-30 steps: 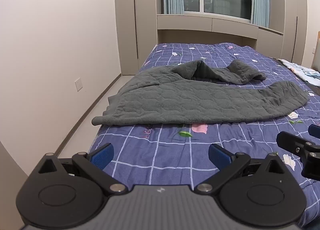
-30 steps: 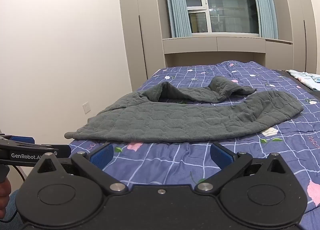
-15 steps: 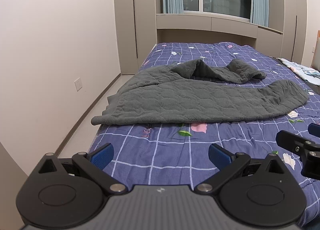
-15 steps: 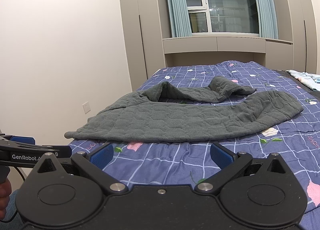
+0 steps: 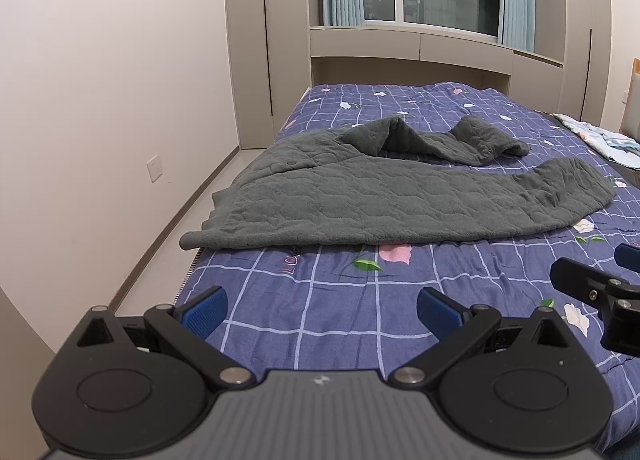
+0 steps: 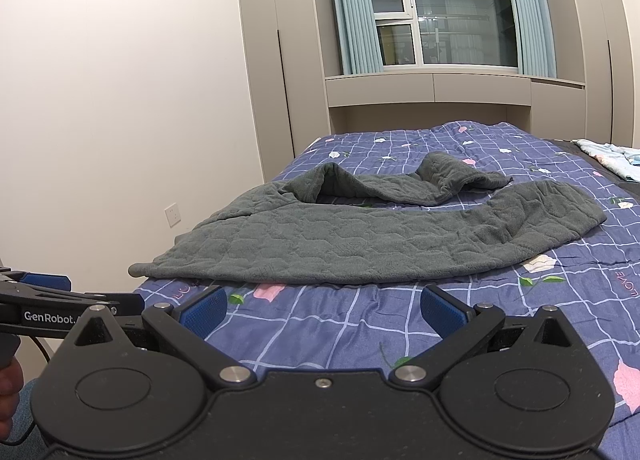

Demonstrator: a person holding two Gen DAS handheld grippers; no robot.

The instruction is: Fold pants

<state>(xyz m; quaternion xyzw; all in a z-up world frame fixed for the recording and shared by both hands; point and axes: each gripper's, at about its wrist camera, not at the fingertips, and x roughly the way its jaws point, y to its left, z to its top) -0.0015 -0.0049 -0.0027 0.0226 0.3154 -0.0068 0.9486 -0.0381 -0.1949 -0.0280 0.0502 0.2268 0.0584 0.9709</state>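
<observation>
Blue-padded fingers of the left gripper and right gripper spread wide, empty, above the purple checked floral bed quilt. Beyond lie dark grey quilted fleece pants, sprawled flat, far leg bunched and rumpled.

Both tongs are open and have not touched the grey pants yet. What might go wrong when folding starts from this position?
1. The waist corner of the pants lies at the bed edge; a pull could drag it off.
2. The far leg is bunched and raised, so the fold may trap wrinkles.
3. The left tongs and right tongs sit close together and might collide.
</observation>
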